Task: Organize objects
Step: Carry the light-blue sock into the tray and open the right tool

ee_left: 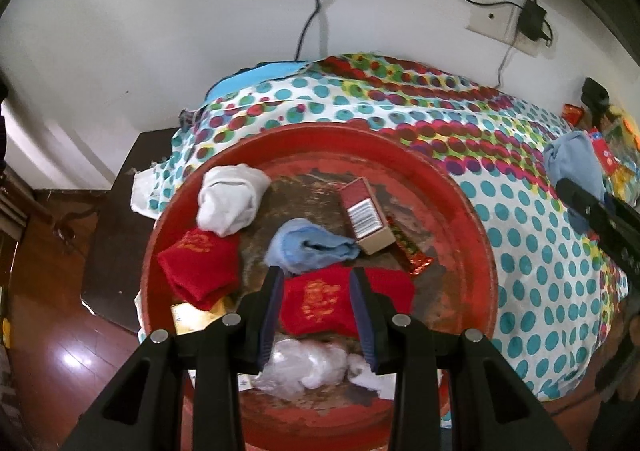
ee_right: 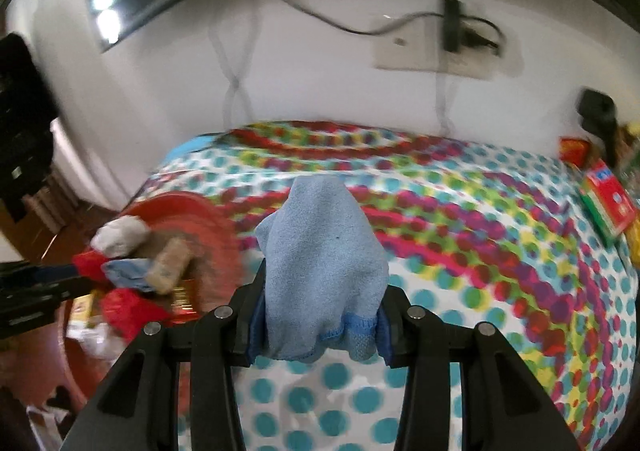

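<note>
Gripping blue sock (ee_right: 324, 271), right gripper (ee_right: 320, 331) (pads pinching cuff).

Red round tray (ee_left: 486, 251), light blue cloth (ee_right: 324, 263), white tablecloth (ee_right: 480, 251) with multicoloured polka dots.

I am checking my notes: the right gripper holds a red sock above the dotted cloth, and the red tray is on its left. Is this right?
Not quite. The sock between the fingers of the right gripper is light blue, not red, as the right wrist view shows. The rest holds: it is above the dotted cloth, with the red tray on the left.
</note>
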`<state>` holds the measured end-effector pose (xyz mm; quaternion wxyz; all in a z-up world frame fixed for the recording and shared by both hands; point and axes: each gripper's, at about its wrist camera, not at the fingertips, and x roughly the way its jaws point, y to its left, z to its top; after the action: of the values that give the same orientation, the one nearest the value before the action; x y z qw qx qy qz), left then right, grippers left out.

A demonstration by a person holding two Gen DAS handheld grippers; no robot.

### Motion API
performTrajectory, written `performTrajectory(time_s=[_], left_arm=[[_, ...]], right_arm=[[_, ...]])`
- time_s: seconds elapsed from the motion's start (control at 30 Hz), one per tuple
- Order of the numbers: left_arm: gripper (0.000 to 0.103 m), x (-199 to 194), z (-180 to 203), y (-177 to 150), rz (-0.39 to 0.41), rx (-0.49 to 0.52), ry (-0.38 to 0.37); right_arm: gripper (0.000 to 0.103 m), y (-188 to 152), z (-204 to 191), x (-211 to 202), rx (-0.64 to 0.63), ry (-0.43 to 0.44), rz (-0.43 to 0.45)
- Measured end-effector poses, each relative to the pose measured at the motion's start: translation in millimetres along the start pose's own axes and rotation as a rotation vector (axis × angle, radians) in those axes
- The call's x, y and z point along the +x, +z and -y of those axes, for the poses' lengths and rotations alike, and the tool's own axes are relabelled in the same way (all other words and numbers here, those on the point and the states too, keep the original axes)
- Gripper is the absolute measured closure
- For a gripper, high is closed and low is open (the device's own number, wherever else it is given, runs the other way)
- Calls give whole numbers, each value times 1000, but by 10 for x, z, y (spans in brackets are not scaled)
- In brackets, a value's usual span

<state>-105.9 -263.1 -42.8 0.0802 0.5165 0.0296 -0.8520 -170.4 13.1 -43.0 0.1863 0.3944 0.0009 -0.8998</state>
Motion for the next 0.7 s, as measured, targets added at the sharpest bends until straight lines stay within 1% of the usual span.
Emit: performTrajectory(time_s=[0.07, 0.1, 0.13, 0.2, 0.3, 0.43, 0.7], left_arm=[[61, 7, -63, -18, -5, -13, 11], [55, 10, -81, -25, -8, -14, 18], [53, 9, -99, -34, -5, -11, 30], [53, 10, -113, -50, -6, -4, 47], [52, 19, -151, -76, -15, -8, 45], [52, 24, -184, -107, -20, -6, 46], [52, 7, -238, -176, -12, 9, 41]], right_arm=[[62, 1, -194, -4, -32, 34, -5], [61, -3, -286, -3, -47, 46, -10], [61, -10, -381, 7, -63, 59, -17], [61, -40, -543, 26, -91, 89, -29], [61, -105, -771, 87, -134, 115, -52], [61, -197, -980, 178, -164, 141, -85], [60, -263, -1160, 347, -181, 142, -134]])
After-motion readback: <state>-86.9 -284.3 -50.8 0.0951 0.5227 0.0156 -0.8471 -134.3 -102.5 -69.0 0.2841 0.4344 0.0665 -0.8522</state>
